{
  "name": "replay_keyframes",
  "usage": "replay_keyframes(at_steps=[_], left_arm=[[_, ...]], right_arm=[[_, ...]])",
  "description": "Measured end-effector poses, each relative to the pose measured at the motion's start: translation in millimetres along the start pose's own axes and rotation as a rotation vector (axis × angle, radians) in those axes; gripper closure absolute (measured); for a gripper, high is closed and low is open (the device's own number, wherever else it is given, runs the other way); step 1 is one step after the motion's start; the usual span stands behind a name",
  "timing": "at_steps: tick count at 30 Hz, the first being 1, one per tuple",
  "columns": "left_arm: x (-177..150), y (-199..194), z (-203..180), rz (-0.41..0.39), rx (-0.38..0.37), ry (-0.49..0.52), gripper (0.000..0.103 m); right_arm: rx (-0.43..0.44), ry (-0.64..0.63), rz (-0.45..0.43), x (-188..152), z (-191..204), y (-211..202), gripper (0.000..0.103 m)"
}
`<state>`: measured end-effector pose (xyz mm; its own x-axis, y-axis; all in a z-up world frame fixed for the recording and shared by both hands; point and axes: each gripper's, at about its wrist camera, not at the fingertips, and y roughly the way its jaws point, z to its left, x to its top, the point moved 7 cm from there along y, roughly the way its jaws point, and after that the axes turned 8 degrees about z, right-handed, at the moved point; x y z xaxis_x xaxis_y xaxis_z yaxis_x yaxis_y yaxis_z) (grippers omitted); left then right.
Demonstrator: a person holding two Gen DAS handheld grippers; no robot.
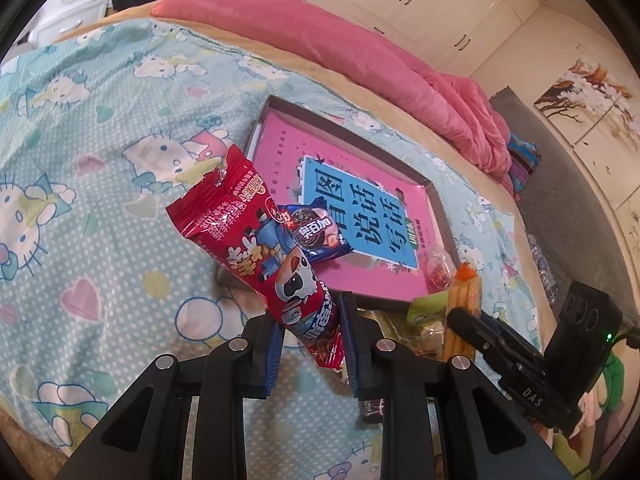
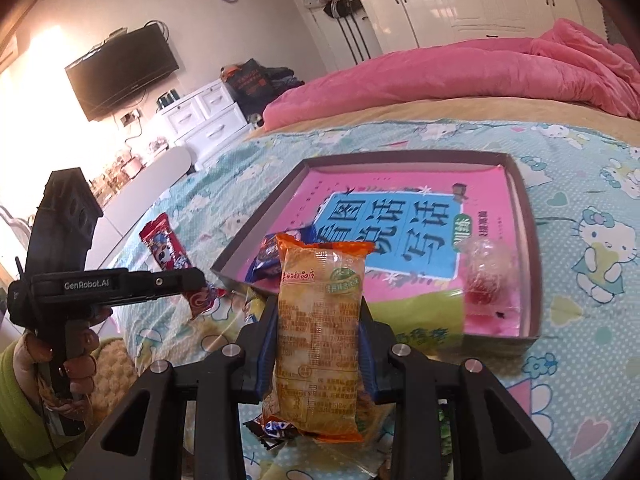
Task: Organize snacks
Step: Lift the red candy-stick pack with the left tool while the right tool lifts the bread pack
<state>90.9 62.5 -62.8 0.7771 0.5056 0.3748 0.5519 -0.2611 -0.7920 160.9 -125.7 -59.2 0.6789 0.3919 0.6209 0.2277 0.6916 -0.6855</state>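
Note:
My left gripper (image 1: pixel 310 336) is shut on a red snack packet (image 1: pixel 256 236) and holds it above the bed beside the shallow box (image 1: pixel 434 194); the packet also shows in the right wrist view (image 2: pixel 166 248). My right gripper (image 2: pixel 318 328) is shut on an orange-edged bread packet (image 2: pixel 320 336), upright, just before the box's (image 2: pixel 530 264) near edge. The box has a pink and blue book inside it. A blue Oreo packet (image 1: pixel 320 236) lies on the book at its near corner. A clear-wrapped red candy (image 2: pixel 486 276) lies on the book.
The box sits on a Hello Kitty sheet (image 1: pixel 100 128) on the bed. A pink quilt (image 2: pixel 460 76) is bunched along the far side. More snack packets (image 2: pixel 276 432) lie on the sheet under my right gripper. A green packet (image 2: pixel 420 316) rests at the box's near edge.

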Motion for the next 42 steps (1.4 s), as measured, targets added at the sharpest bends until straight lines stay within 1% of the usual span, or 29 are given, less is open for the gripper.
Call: replay_keyframes(at_steps=[7, 22, 42], left_arm=[[1.6, -1.3, -10.2, -0.004, 0.001, 0.023, 0.076], [4.1, -0.8, -23.7, -0.012, 0.003, 0.06, 0.076], [18.5, 13.4, -43.7, -0.014, 0.021, 0.102, 0.076]], right_arm=[[-0.013, 0.034, -0.03, 6.1, -12.2, -9.6, 0.068], [-0.029, 0.078, -0.058, 10.1, -25.0, -18.3, 0.068], [-0.063, 0.15, -0.119, 20.6, -50.2, -34.2, 0.068]])
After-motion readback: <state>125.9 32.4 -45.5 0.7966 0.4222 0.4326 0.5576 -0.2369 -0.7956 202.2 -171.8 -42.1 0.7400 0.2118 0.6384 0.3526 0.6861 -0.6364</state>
